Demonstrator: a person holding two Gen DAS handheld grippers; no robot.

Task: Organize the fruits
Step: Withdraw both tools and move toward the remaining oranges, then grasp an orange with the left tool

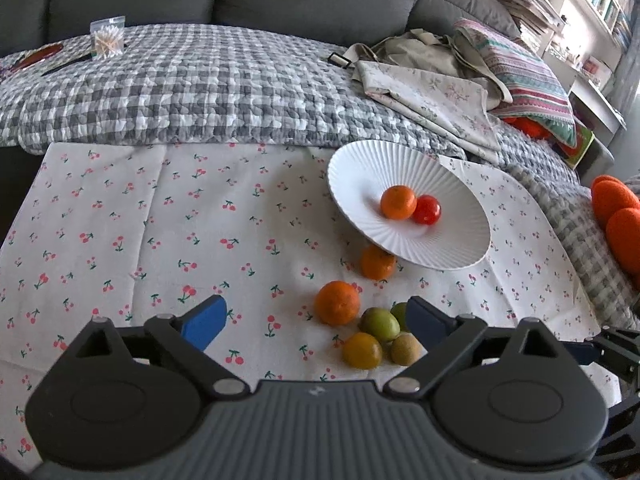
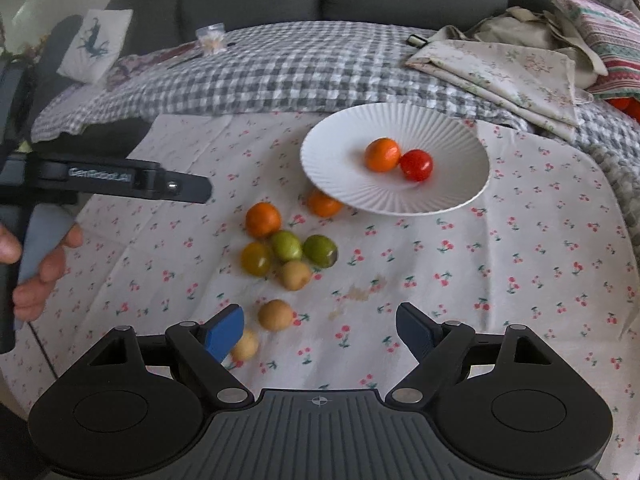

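While jaws gape, fruits (image 2: 286, 254) ahead, plate (image 2: 452, 136) beyond.

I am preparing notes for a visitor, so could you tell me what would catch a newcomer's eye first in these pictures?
First, the white ribbed plate on the cherry-print cloth, holding an orange fruit touching a red tomato. Next, the loose cluster in front of the plate: an orange, green fruits and small tan ones. The left gripper and right gripper both hover open and empty.
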